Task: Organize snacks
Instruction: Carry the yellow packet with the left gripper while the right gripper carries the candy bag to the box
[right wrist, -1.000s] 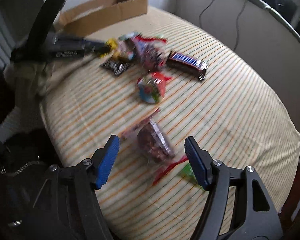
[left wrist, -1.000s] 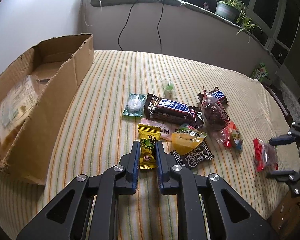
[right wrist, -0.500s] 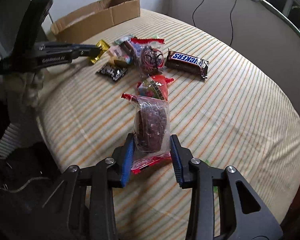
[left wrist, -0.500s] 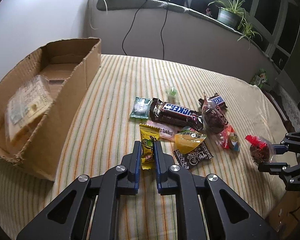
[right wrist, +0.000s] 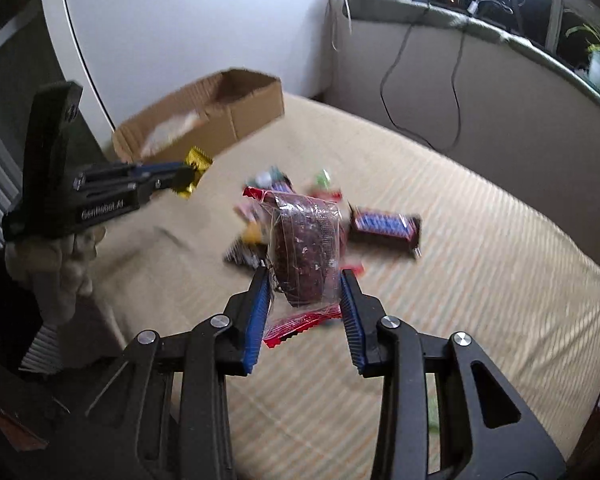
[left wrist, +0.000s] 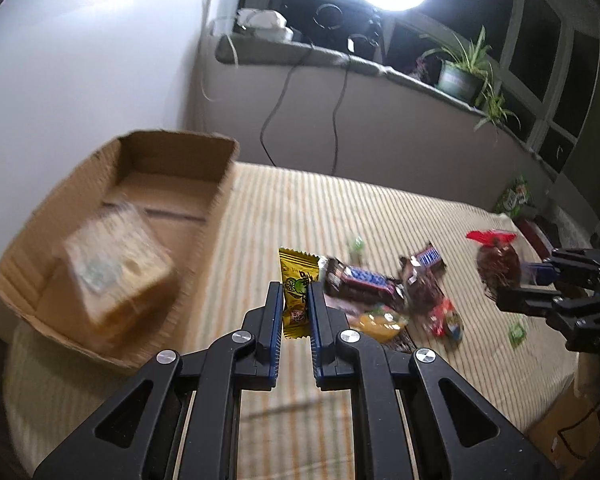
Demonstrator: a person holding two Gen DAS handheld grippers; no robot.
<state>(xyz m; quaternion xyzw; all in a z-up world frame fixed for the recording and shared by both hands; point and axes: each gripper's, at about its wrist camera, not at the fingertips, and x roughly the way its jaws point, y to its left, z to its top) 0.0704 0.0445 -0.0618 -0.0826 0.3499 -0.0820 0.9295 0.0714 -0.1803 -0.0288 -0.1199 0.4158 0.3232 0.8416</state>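
Both tools are raised clear of the bed, each angled downward and each gripping a snack. The left tool (left wrist: 296, 304) has its blue-padded fingers (left wrist: 275, 312) drawn almost together, pinching a yellow candy wrapper (left wrist: 296, 292) upright between them. The right tool (right wrist: 305, 292) stands with its jaws part-closed, pads pressing both sides of a clear-wrapped dark cake (right wrist: 306, 252). A light-gloved hand (right wrist: 56, 256) grips the left tool's handle from below.
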